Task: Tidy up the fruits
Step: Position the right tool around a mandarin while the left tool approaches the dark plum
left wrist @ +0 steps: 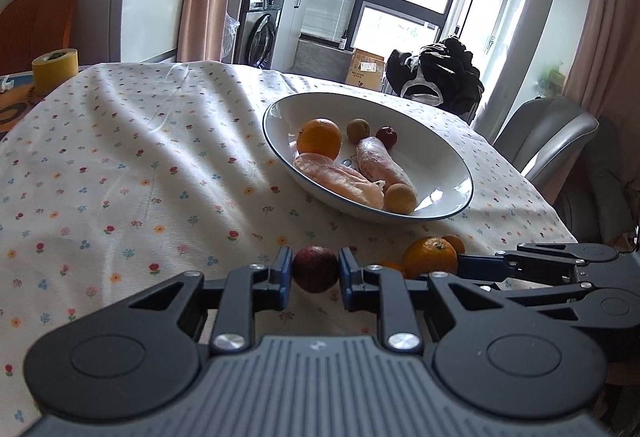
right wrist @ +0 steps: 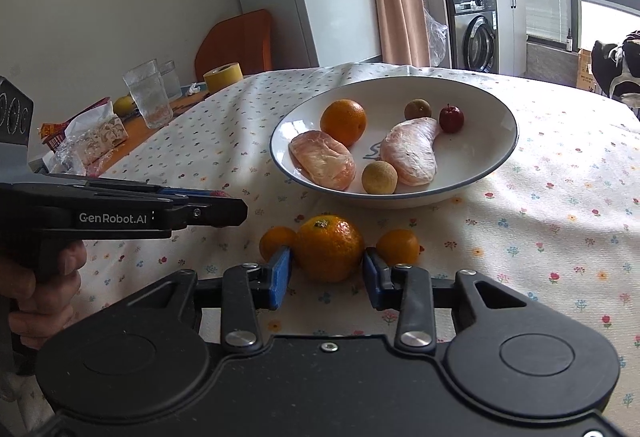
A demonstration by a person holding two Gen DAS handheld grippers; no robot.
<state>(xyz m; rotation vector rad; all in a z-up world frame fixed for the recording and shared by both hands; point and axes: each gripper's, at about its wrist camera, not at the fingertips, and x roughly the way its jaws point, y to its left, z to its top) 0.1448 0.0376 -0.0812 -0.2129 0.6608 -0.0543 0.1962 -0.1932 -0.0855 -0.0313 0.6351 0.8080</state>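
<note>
Left gripper [left wrist: 315, 273]: blue pads on either side of a dark red fruit [left wrist: 315, 268], apparently touching, fruit resting on the floral tablecloth [left wrist: 120, 157] just in front of the white plate [left wrist: 448, 213]. Right gripper [right wrist: 328, 271]: jaws spread around a large orange [right wrist: 329, 248], small gaps both sides, also in front of the plate. Two small oranges [right wrist: 276, 241] flank it.

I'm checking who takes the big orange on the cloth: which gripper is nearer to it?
Right. The right gripper has its fingers on either side of the big orange. The left gripper sits to the orange's left, fingers around a dark red fruit.
</note>
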